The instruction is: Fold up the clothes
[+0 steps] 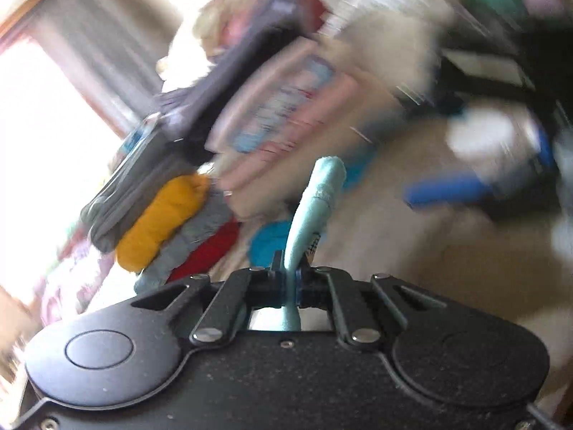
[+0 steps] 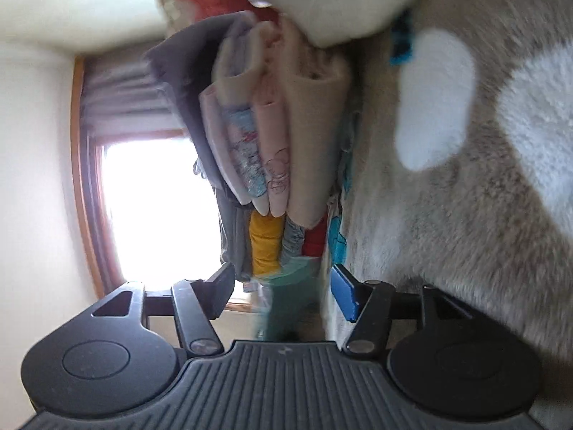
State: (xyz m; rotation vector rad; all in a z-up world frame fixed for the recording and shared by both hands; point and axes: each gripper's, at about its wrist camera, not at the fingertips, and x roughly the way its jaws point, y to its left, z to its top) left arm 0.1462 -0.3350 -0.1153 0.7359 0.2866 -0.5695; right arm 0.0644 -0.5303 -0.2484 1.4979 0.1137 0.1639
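My left gripper [image 1: 290,272] is shut on a narrow bunch of light teal cloth [image 1: 315,200], which sticks up between its pads. The left wrist view is blurred. In the right wrist view my right gripper [image 2: 283,279] stands open, turned on its side. A blurred teal garment [image 2: 292,308] lies between its fingers without either pad pressing on it. Beyond it a pile of folded pink and beige clothes [image 2: 272,125] rests on a beige fleece blanket [image 2: 465,215]. The same pile [image 1: 279,107] shows ahead in the left wrist view.
Rolled yellow [image 1: 161,218], grey and red pieces lie beside the pile, with a yellow roll [image 2: 265,243] just past my right fingers. A bright window [image 2: 157,208] with a wooden frame is behind. More mixed clothes are heaped at the back [image 1: 394,7].
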